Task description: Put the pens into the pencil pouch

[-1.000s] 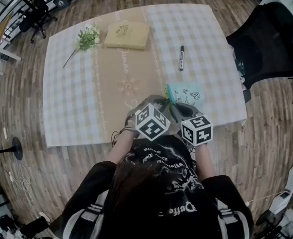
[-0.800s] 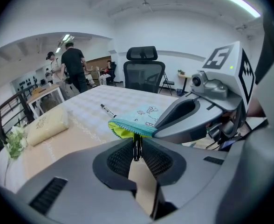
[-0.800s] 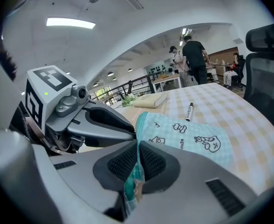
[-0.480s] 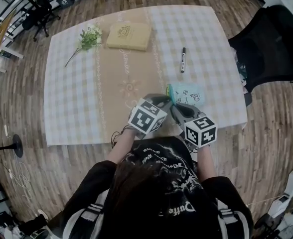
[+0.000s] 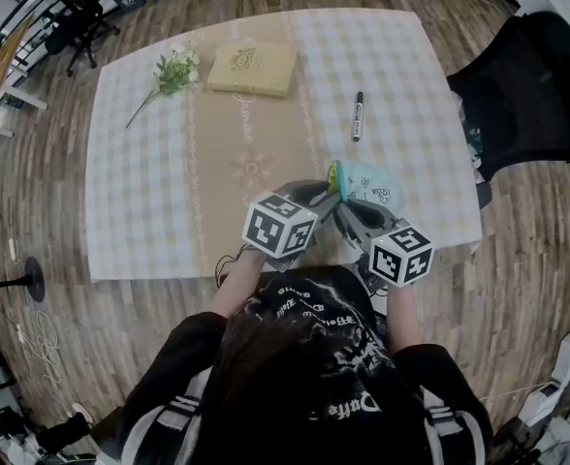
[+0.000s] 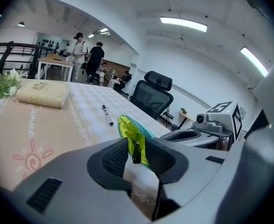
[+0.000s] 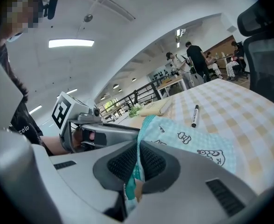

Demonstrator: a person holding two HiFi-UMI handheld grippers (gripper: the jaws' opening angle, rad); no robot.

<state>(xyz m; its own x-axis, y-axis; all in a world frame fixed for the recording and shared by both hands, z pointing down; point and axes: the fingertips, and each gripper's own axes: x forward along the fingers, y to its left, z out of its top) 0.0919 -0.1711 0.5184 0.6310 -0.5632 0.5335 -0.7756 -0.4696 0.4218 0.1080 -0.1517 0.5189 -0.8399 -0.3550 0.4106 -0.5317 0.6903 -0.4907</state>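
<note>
Left gripper (image 5: 325, 193) jaws are opening, with a dark pen (image 6: 135, 152) between the pads at the yellow-lined mouth of the pouch (image 5: 368, 183); the pads seem just clear of it, though the view is tight. The right gripper (image 7: 138, 164) is clamped on the pouch's near edge. Both work at the near right side of a table under a checked cloth (image 5: 149, 192), on a wooden floor (image 5: 91, 327), with a black office chair (image 5: 522, 85) to the right. Farther along the cloth lie a second pen (image 5: 357, 114), a book (image 5: 251, 66) and a sprig of flowers (image 5: 172, 71).
</note>
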